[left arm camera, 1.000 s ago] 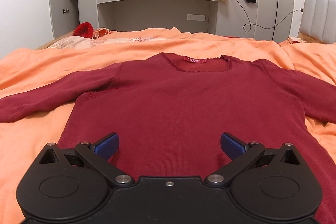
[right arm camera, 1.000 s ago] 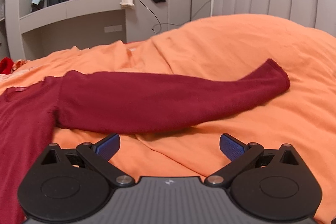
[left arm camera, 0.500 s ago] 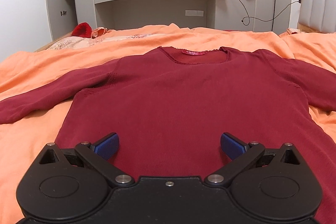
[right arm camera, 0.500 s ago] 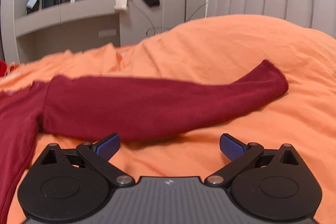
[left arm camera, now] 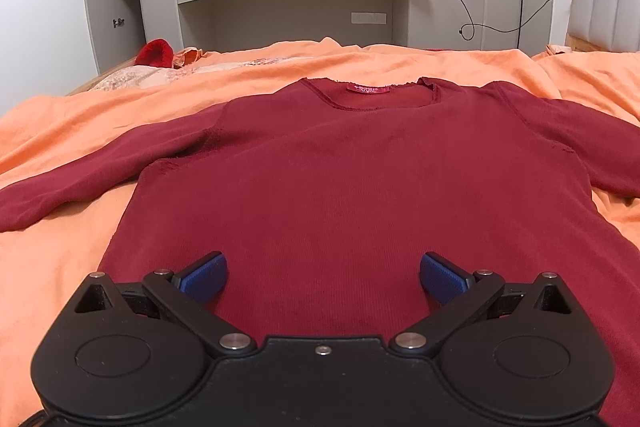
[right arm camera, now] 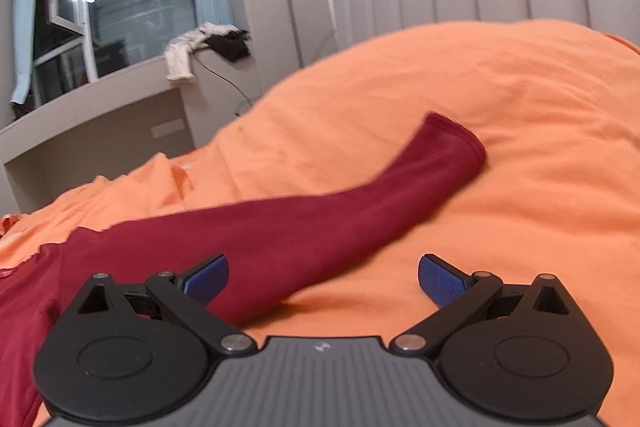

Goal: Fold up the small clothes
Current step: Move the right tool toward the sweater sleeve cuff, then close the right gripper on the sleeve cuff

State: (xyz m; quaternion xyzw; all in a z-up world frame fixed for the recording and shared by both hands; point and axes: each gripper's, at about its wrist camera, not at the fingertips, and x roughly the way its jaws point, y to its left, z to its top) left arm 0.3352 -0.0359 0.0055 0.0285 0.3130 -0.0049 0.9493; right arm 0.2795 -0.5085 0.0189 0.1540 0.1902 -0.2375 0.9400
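Sweater point(left arm camera: 360, 187), one, dark red, lies flat on the orange blanket point(left arm camera: 60, 131), both sleeves spread, collar far; its label's writing is unreadable. Bare blanket surrounds the right sleeve point(right arm camera: 320, 211). Left gripper point(left arm camera: 323, 275) and right gripper point(right arm camera: 323, 275) gape, holding nothing.

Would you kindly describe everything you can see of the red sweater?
The sweater is dark red, fine-ribbed knit, long-sleeved, with a round neckline and a pink label inside the collar. It lies flat and unfolded, front up, on the orange bedspread, sleeves spread outward. The right sleeve stretches across the cover to its cuff. Both the left gripper and right gripper are open; neither grips it.
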